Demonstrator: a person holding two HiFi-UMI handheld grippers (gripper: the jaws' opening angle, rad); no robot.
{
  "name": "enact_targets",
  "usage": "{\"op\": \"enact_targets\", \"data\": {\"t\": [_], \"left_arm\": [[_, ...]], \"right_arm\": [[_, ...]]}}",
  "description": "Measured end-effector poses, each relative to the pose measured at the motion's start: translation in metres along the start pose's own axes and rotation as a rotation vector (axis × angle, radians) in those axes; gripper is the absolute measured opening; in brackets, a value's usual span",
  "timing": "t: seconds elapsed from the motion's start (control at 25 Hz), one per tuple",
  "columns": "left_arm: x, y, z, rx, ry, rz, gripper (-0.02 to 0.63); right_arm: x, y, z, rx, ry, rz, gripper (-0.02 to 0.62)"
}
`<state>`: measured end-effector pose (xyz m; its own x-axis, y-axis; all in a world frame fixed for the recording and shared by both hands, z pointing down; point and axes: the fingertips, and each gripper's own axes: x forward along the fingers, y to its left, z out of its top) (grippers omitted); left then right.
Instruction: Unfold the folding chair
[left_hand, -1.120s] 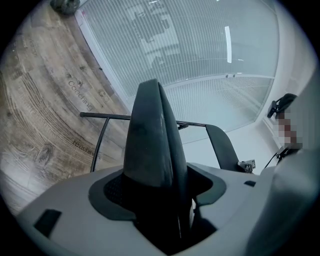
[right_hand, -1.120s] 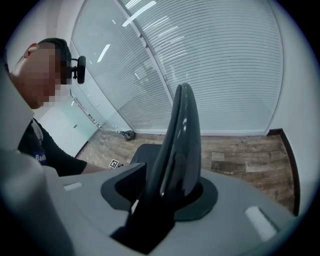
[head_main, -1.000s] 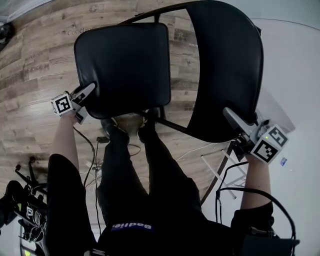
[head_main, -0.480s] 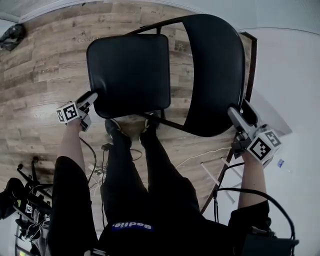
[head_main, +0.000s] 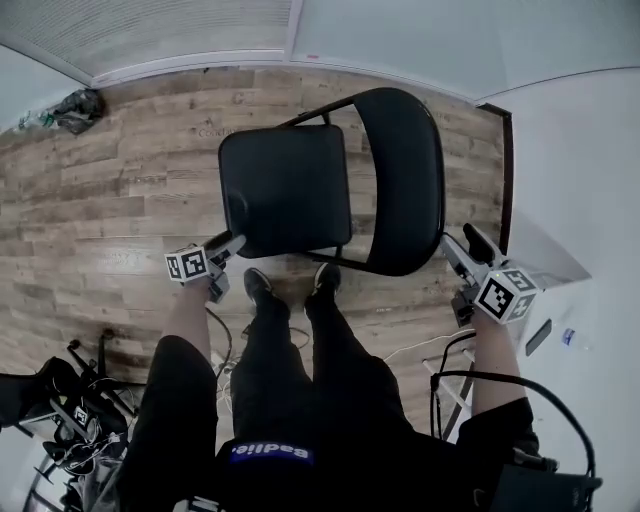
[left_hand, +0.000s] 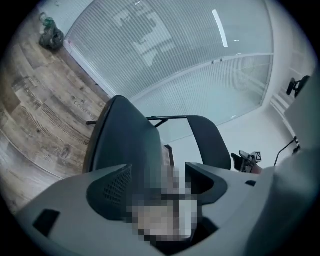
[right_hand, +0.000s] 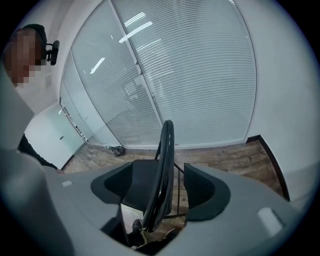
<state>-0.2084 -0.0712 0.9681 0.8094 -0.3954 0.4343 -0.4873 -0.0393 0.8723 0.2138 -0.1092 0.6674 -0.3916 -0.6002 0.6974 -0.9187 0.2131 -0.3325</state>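
The black folding chair stands opened on the wooden floor, its seat (head_main: 285, 190) level and its backrest (head_main: 405, 180) to the right. My left gripper (head_main: 225, 248) hovers just off the seat's near left corner, apart from it. Its jaws (left_hand: 157, 175) are open, and the seat (left_hand: 125, 140) lies beyond them. My right gripper (head_main: 458, 250) sits beside the backrest's near right edge. Its jaws (right_hand: 160, 175) have just been opening and stand wide. The backrest's rim (right_hand: 165, 160) runs between them, and neither pad touches it.
The person's legs and shoes (head_main: 290, 290) stand right in front of the chair. Cables and dark gear (head_main: 70, 410) lie on the floor at lower left. A white surface (head_main: 590, 200) borders the right side. A glass wall with blinds (right_hand: 190, 75) and a dark bag (head_main: 75, 105) lie beyond the chair.
Both grippers have come off the chair and risen. The left one left the seat's corner, and the right one opened off the backrest's edge. The chair now looks smaller and farther off.
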Motion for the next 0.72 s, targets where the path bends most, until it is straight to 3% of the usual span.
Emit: {"op": "enact_targets", "data": {"t": [0.16,0.32,0.4,0.72], "left_arm": [[-0.015,-0.059,-0.019,0.022,0.048,-0.033,0.313],[-0.03,-0.091,-0.02,0.099,0.095,-0.016,0.313],[-0.039,-0.116,-0.026,0.099,0.109,-0.029,0.313],[-0.079,-0.189,-0.044,0.143,0.104,-0.018,0.313]], "right_arm": [[-0.026,0.016,0.003,0.033,-0.022,0.011,0.307],[-0.044,0.026,0.01,0.06,-0.07,0.026,0.307],[-0.055,0.028,0.01,0.073,-0.078,0.033,0.307],[-0.082,0.055,-0.002,0.1,-0.053,0.064,0.307]]}}
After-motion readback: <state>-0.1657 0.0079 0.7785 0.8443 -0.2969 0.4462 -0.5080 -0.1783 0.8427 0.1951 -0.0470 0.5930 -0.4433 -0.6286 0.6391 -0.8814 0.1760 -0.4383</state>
